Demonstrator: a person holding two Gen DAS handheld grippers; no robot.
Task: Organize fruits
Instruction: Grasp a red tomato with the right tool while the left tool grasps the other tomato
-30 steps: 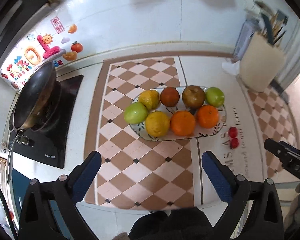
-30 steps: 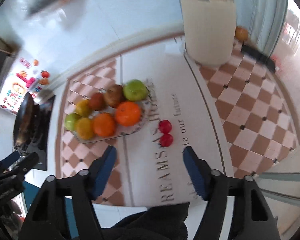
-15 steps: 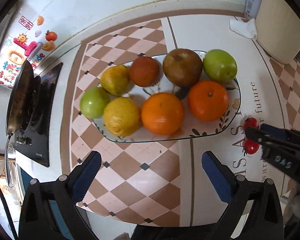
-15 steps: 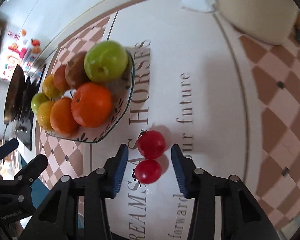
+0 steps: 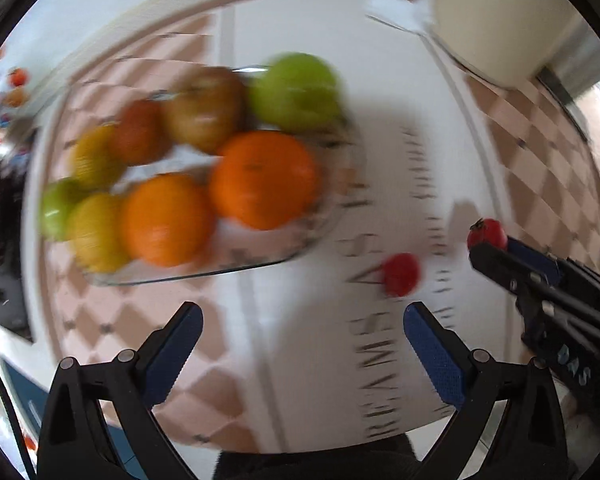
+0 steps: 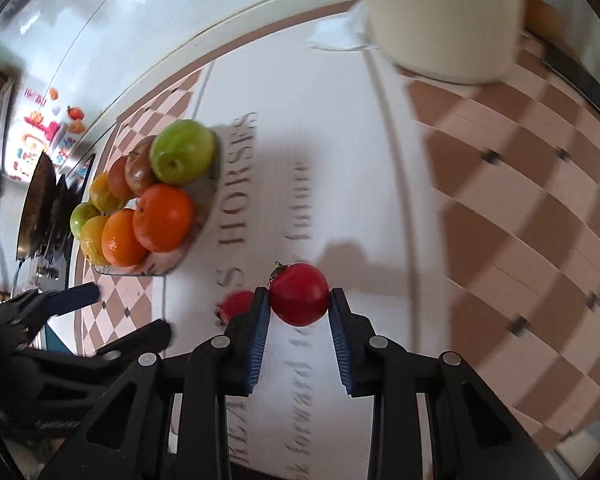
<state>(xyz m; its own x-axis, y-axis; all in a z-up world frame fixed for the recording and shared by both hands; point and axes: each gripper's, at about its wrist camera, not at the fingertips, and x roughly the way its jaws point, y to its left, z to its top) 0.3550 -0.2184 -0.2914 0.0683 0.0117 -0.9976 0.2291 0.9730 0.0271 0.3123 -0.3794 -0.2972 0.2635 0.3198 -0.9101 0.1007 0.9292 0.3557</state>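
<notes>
Patterned counter mat (image 6: 380,208), red fruit (image 6: 299,294) clamped between right gripper (image 6: 299,308) pads.

The right gripper (image 6: 299,298) has been brought down over the lettered strip of the mat (image 6: 352,184) and its jaws have just been closing; one red tomato (image 6: 299,294) is now clamped between the blue pads. The two tomatoes, formerly touching, are now parted: the second tomato (image 5: 400,274) is left lying alone on the lettering. The left gripper (image 5: 300,344) has been lowered and shifted toward that second tomato, so the fruit plate (image 5: 332,208) is now seen toward the upper left.
</notes>
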